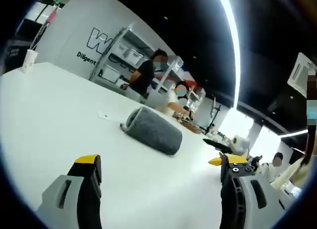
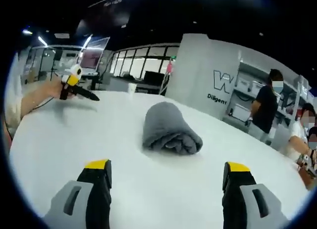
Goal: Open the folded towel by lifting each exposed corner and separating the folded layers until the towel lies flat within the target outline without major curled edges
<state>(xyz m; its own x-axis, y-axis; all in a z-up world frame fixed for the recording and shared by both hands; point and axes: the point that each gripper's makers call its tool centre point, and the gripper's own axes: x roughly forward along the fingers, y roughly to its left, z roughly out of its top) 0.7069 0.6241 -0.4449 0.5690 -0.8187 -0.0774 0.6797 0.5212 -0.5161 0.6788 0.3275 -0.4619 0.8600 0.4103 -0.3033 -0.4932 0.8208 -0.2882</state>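
Towel [image 2: 171,129]: grey, soft, nubby terry, rolled into a fat bundle, lying out in the open middle of the white, smooth, glossy surface [image 2: 74,135], well away from its edges. Opening step not yet begun. Left tool [image 1: 158,172] spread wide, holding nothing; right tool [image 2: 166,177] likewise, both short of the cloth. Next: find a loose corner, possibly at the swirled near end, pinch, lift, peel. No target outline discernible.

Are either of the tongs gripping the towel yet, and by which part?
Nothing held. Left tongs and right tongs both stand open, short of the rolled grey towel on the white table.
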